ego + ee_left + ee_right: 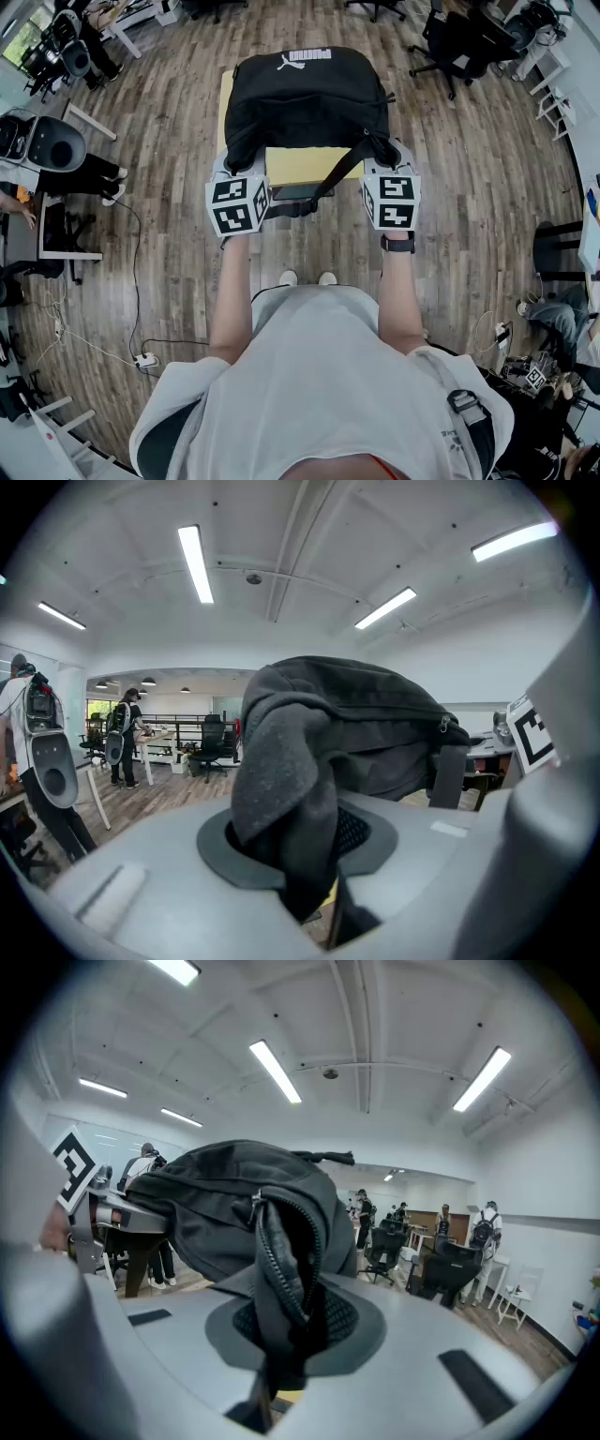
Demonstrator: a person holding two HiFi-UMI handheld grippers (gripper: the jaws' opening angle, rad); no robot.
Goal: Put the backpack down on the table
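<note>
Left gripper (228,169) is clamped on a fold of backpack (305,98) fabric; the cloth bunches up out of the jaws in the left gripper view. Right gripper (392,159) is likewise clenched, on the zipper edge of the same bag. Both grips are on the bag's near side, one per corner. A strap (330,180) hangs off the near side between the two grippers, down across the table front.

Bag location: over the small yellow table (298,167), covering the far part, with the near strip of the top bare. Can't tell from above whether the base bears on the top or hangs just off it.

Step, my read: set-down, late stage. The next move calls for lowering until the weight is fully on the table. Then check the bag won't slump toward the near edge, open both jaws and back out without snagging fabric or strap.

Surface: flat yellow top, and the bag about spans its width. Wood plank floor (169,281) all round. Room: open office, black chairs (450,42) beyond the table, people (122,738) standing far off, strip lights (195,562) on a white ceiling.
</note>
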